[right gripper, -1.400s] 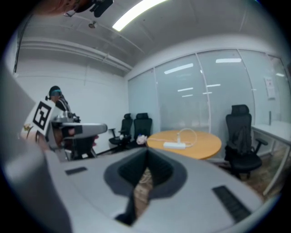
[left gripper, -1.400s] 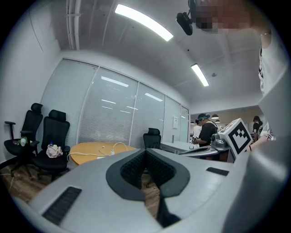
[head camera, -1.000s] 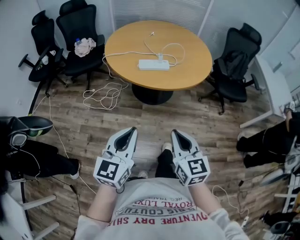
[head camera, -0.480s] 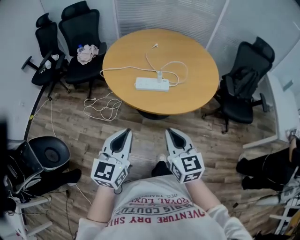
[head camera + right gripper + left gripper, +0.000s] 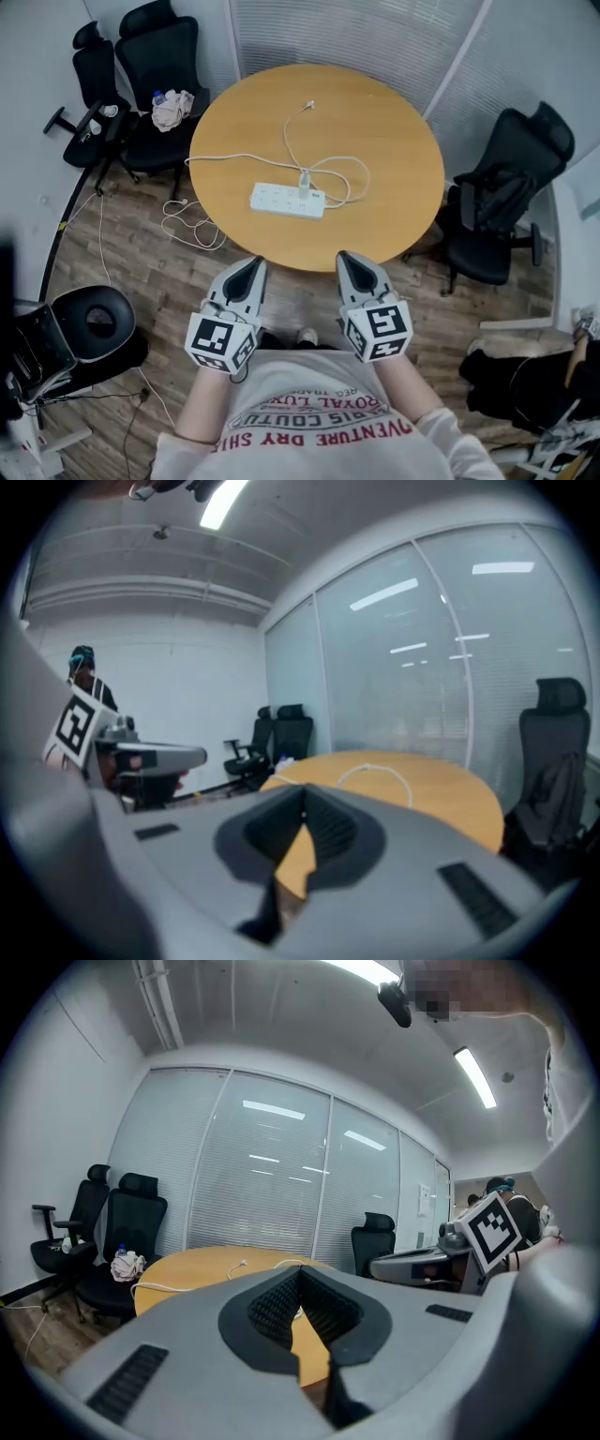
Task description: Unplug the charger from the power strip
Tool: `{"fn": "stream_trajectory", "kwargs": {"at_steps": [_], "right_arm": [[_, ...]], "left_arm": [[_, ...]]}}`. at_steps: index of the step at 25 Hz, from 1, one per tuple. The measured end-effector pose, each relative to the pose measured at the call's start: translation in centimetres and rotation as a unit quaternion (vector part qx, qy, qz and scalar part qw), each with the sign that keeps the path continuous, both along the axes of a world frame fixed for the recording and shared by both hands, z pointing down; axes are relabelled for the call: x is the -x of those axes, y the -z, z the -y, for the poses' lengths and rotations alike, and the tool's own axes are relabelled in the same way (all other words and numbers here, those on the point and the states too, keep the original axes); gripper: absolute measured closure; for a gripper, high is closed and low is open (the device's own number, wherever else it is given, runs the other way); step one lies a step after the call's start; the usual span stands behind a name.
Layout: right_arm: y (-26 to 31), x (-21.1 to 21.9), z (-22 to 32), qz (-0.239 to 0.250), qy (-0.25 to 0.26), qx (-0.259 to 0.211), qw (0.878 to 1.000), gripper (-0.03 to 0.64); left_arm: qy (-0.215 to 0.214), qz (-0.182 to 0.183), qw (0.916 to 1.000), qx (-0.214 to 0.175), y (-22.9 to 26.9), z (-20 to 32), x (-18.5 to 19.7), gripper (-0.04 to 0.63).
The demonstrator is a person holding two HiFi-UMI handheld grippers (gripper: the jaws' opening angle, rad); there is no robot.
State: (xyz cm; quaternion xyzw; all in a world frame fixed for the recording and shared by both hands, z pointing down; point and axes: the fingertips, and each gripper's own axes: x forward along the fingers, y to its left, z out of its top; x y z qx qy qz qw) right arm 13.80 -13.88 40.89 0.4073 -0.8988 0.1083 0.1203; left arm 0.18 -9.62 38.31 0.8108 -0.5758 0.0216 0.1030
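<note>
A white power strip [image 5: 287, 200] lies on the round wooden table [image 5: 394, 141], left of its middle. A small white charger [image 5: 305, 180] stands plugged into the strip's right part, and its thin white cable [image 5: 292, 131] loops across the tabletop. The strip's own cord [image 5: 225, 157] runs off the table's left edge. My left gripper [image 5: 251, 266] and right gripper [image 5: 348, 258] are held side by side at the table's near edge, short of the strip, both shut with nothing in them. In the gripper views the left gripper [image 5: 300, 1274] and right gripper [image 5: 302, 813] point at the tabletop [image 5: 187, 1265].
Black office chairs stand at the back left [image 5: 173, 56] and at the right [image 5: 502, 187]. One left chair holds a cloth and a bottle [image 5: 172, 105]. White cables [image 5: 187, 220] lie on the wooden floor left of the table. A black round stool [image 5: 94, 319] is at the near left.
The table and power strip have come nearer and lower in the head view as I moved toward them. Both grippers now reach the table's near edge, still shut.
</note>
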Motion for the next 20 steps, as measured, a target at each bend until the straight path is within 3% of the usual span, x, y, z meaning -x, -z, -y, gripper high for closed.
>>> {"fn": "stream_trajectory", "kwargs": {"at_steps": [7, 12, 20], "right_arm": [[-2.2, 0.0, 5.9, -0.009, -0.018, 0.032, 0.999, 0.589], [-4.0, 2.0, 10.3, -0.03, -0.041, 0.048, 0.998, 0.589], [-9.5, 3.4, 16.6, -0.082, -0.093, 0.094, 0.988, 0.589]], "left_arm": [[-0.017, 0.007, 0.9992, 0.036, -2.5, 6.0, 0.4, 0.561], [-0.035, 0.014, 0.9987, 0.033, -3.9, 12.4, 2.8, 0.561], [-0.109, 0.034, 0.9899, 0.084, -9.8, 20.6, 5.6, 0.561]]}}
